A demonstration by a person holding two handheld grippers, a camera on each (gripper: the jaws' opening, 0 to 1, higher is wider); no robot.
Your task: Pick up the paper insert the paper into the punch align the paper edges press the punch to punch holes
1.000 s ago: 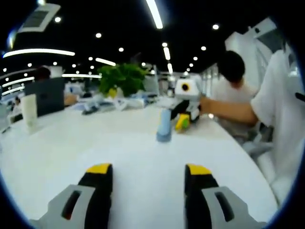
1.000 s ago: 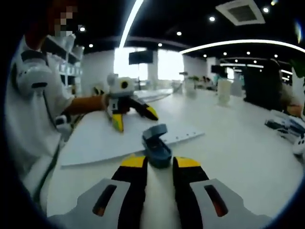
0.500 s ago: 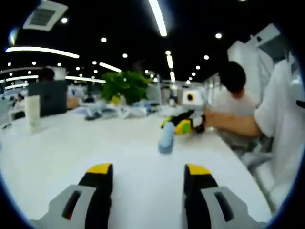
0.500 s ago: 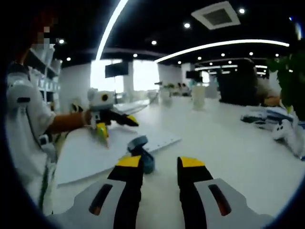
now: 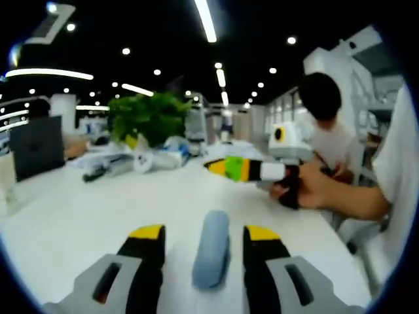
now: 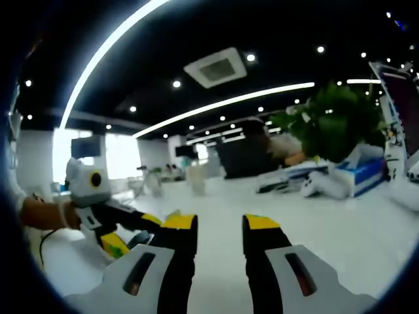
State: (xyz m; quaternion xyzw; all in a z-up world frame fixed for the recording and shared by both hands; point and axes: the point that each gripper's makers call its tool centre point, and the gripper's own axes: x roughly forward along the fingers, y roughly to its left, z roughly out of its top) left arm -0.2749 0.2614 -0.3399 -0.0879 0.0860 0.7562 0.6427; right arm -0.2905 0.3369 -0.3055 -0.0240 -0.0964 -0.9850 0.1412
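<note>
In the left gripper view the blue punch [image 5: 211, 248] is seen lying on the white table [image 5: 78, 216], framed between the parted, empty jaws of the left gripper [image 5: 204, 234], its long axis running straight ahead along them. The right gripper [image 6: 213, 224] is held narrowly open on nothing, raised and aimed away, so the left is judged nearer. The paper cannot be made out.

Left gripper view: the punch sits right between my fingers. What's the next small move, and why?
Probably close the left gripper on the blue punch to steady it: its fingers are open, flanking it on the white table.
</note>
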